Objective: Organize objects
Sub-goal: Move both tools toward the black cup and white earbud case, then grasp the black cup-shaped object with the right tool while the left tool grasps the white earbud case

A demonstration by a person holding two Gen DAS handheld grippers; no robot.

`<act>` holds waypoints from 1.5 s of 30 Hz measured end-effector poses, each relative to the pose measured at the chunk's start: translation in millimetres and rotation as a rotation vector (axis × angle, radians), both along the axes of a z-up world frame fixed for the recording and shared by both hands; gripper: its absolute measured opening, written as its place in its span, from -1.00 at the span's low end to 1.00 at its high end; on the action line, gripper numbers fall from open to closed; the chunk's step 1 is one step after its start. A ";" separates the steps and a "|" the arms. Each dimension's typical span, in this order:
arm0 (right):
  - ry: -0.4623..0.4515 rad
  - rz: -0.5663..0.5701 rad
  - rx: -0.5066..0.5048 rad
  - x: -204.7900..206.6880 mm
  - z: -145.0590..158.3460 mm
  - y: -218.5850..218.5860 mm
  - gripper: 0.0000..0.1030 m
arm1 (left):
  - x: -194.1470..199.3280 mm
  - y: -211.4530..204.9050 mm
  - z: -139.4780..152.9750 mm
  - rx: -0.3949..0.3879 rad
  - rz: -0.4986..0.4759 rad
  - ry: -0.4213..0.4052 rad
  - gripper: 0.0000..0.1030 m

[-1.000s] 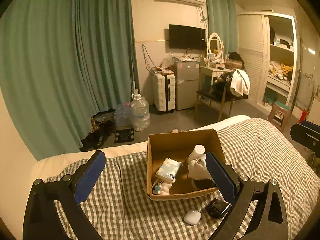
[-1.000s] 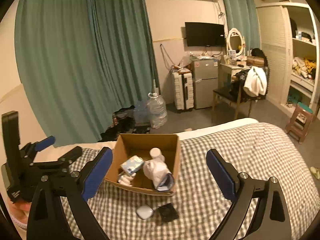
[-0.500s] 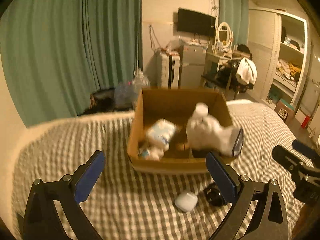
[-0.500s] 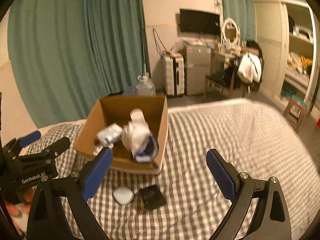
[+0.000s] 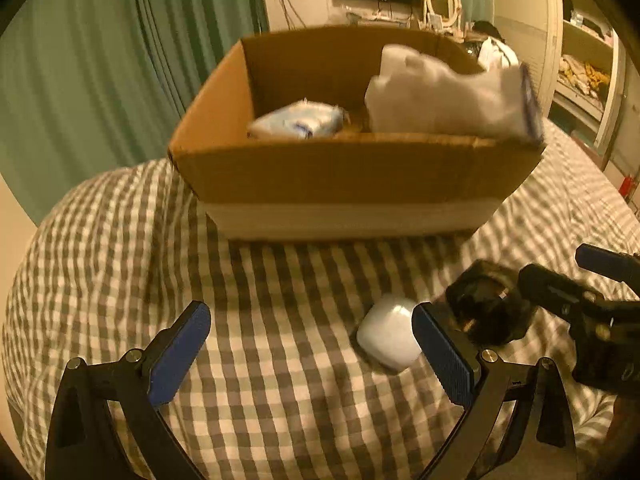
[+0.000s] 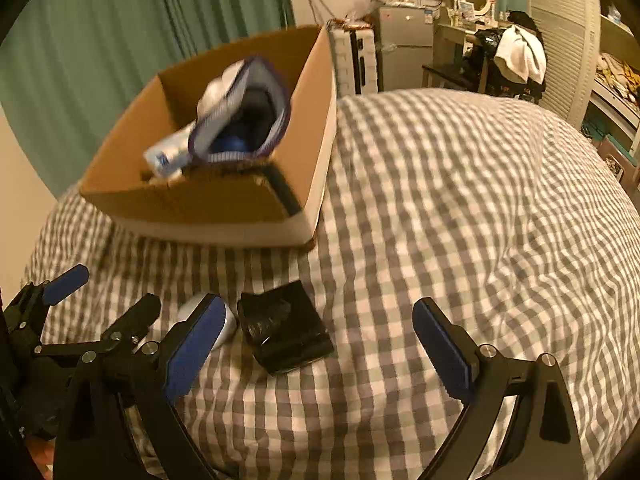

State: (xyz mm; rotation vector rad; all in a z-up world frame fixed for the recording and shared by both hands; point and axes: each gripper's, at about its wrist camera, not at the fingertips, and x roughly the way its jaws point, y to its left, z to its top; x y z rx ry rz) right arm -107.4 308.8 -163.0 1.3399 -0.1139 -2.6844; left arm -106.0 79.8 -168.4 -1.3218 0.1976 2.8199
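Observation:
A brown cardboard box (image 5: 352,176) (image 6: 224,204) stands on the checked bed and holds a white sock-like pouch (image 5: 444,96) (image 6: 244,116) and a blue-white packet (image 5: 300,122). In front of it lie a small white case (image 5: 390,336) (image 6: 226,322) and a black object (image 5: 488,308) (image 6: 284,328). My left gripper (image 5: 312,354) is open, low over the bed, with the white case just inside its right finger. My right gripper (image 6: 320,354) is open, with the black object between its fingers near the left one.
The grey-white checked bedspread (image 6: 460,208) spreads wide to the right. Green curtains (image 5: 100,60) hang behind the box. A suitcase (image 6: 356,60), a fridge (image 6: 404,48) and a chair with clothes (image 6: 516,60) stand beyond the bed. The right gripper shows at the left view's right edge (image 5: 592,312).
Both grippers have dropped and moved forward toward the bed. The box looms much larger, and the white case and black object now lie at the fingers.

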 end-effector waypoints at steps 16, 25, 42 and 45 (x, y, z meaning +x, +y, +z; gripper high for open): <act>-0.124 0.069 0.027 -9.9 -35.5 -9.7 0.01 | -10.3 -10.5 -32.7 0.003 -0.040 -0.089 1.00; -0.073 0.010 0.035 -7.9 -18.3 6.1 -0.03 | -4.6 7.0 -42.2 -0.012 -0.134 -0.113 1.00; -0.076 -0.009 0.018 -9.2 -21.2 9.0 -0.04 | -12.7 27.7 -55.4 -0.075 -0.221 -0.108 0.08; -0.075 -0.010 0.016 -9.5 -20.9 9.4 -0.04 | -11.4 22.6 -52.8 -0.084 -0.204 -0.108 -0.06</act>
